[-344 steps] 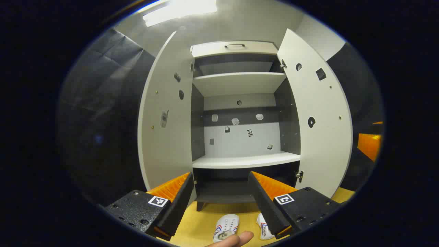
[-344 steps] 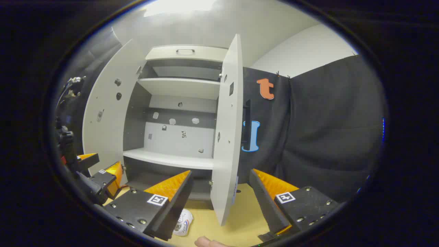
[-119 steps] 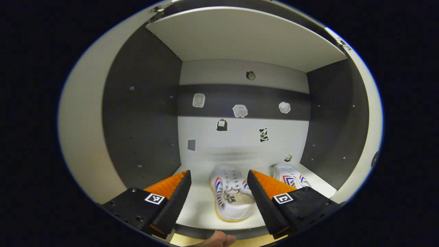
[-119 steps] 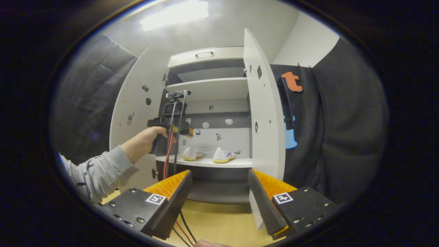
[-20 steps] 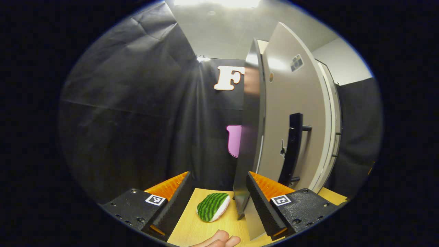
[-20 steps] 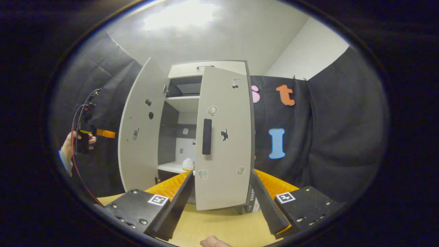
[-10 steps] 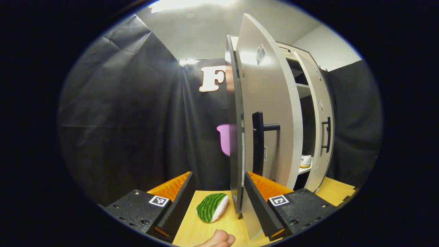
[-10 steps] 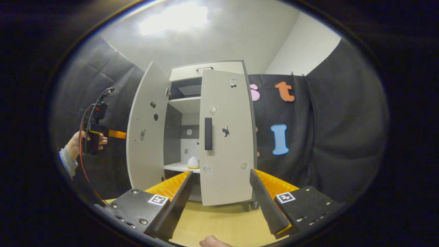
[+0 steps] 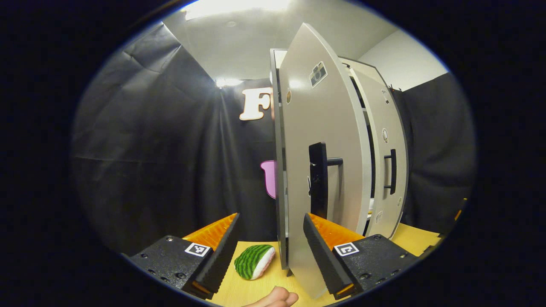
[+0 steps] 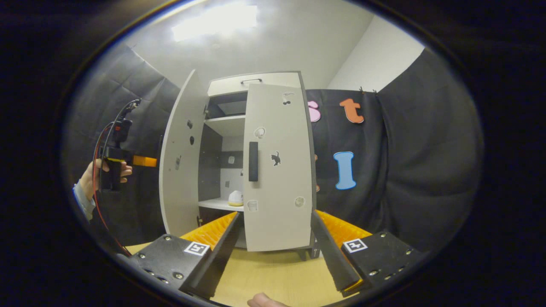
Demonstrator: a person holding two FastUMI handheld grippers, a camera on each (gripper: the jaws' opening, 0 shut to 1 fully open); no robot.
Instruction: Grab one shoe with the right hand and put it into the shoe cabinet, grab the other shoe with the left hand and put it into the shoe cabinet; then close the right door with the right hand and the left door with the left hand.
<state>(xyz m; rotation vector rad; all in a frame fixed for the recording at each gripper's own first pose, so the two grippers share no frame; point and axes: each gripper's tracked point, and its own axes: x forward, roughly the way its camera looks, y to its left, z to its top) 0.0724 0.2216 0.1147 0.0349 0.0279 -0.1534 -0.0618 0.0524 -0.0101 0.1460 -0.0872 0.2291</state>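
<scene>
In the right gripper view the white shoe cabinet (image 10: pixel 256 83) stands ahead. Its right door (image 10: pixel 279 200) with a black handle (image 10: pixel 253 161) is almost shut. Its left door (image 10: pixel 179 179) still stands wide. One white shoe (image 10: pixel 236 198) shows on the shelf through the gap. My right gripper (image 10: pixel 273 251) is open and empty, short of the right door. A hand holds my left gripper (image 10: pixel 143 161) outside the left door. In the left gripper view that door (image 9: pixel 328 128) is nearly edge-on, its lower edge between the fingers of my open left gripper (image 9: pixel 268 251).
A green striped soft toy (image 9: pixel 254 261) lies on the yellow floor (image 10: pixel 273 273) by the left door's foot. Black cloth walls close in on both sides of the cabinet. The left door's black handle (image 9: pixel 318 179) sticks out toward my left gripper's side.
The right door has swung a little further shut. The left gripper has shifted around the left door's outer face, so the door's edge now sits between its fingers.
</scene>
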